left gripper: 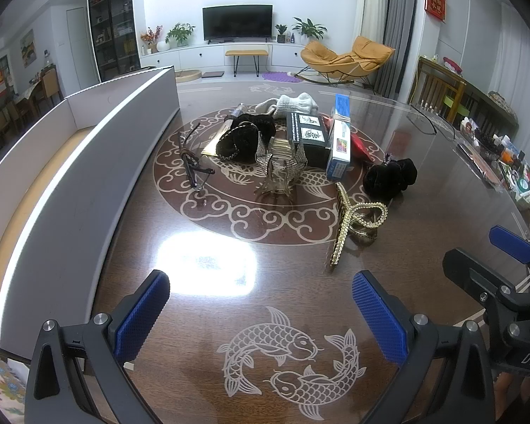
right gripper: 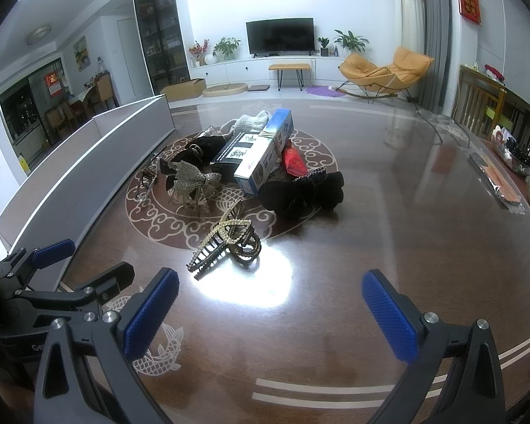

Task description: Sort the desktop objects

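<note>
Both claws stand released and empty; right gripper (right gripper: pixel 270 312) should straddle the gold hair clip (right gripper: pixel 226 247) just ahead, clenching across its spine.

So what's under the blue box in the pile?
The blue box leans on a black box. Beside and beneath its right edge a red packet pokes out. What else lies under it is hidden. Both grippers, left and right, are open and empty.
</note>
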